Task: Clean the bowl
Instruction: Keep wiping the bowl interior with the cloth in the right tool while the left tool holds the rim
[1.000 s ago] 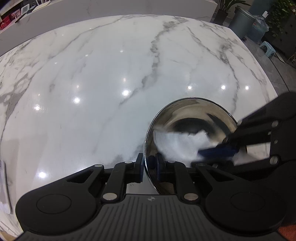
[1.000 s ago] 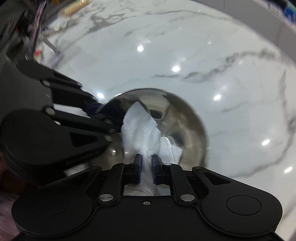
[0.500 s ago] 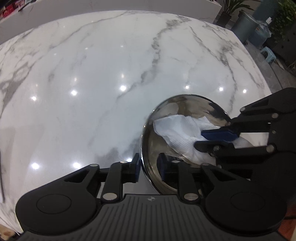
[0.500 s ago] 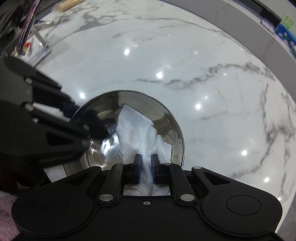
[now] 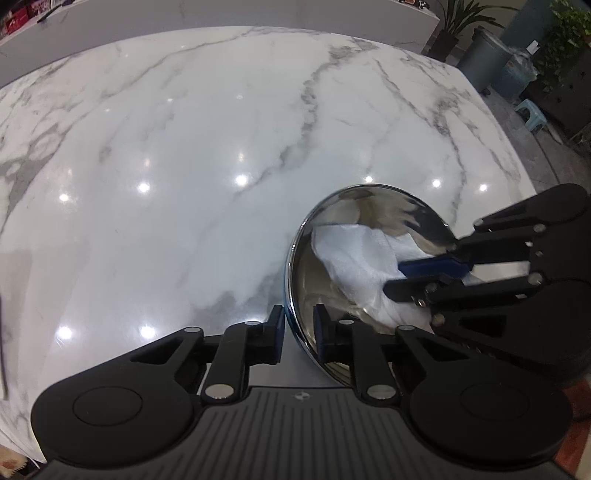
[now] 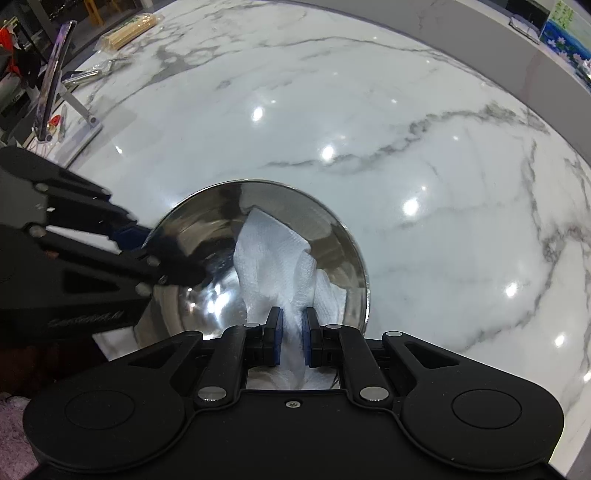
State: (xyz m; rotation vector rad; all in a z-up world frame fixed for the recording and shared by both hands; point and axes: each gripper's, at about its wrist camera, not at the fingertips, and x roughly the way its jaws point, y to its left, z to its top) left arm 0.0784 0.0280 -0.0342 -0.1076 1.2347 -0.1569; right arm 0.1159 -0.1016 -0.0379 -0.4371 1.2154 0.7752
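Observation:
A shiny steel bowl [image 5: 325, 291] [image 6: 207, 236] stands tilted on the white marble table [image 5: 207, 155]. My left gripper [image 5: 299, 326] is shut on the bowl's near rim, one finger outside and one inside; it also shows at the bowl's left rim in the right wrist view [image 6: 146, 245]. My right gripper [image 6: 291, 326] is shut on a crumpled white paper towel [image 6: 280, 266] that lies against the bowl's inner wall. In the left wrist view the right gripper [image 5: 424, 275] comes in from the right and presses the towel [image 5: 358, 254] into the bowl.
A phone on a stand [image 6: 55, 81], a pack of wooden sticks [image 6: 125, 31] and cutlery [image 6: 96, 72] lie at the table's far left. Bins [image 5: 491, 59], plants and a small stool [image 5: 532, 114] stand on the floor past the table's right edge [image 5: 517, 155].
The right gripper has wiped the towel across the inside of the bowl. The bowl and both grippers have shifted slightly; the left gripper's hold on the rim is unchanged.

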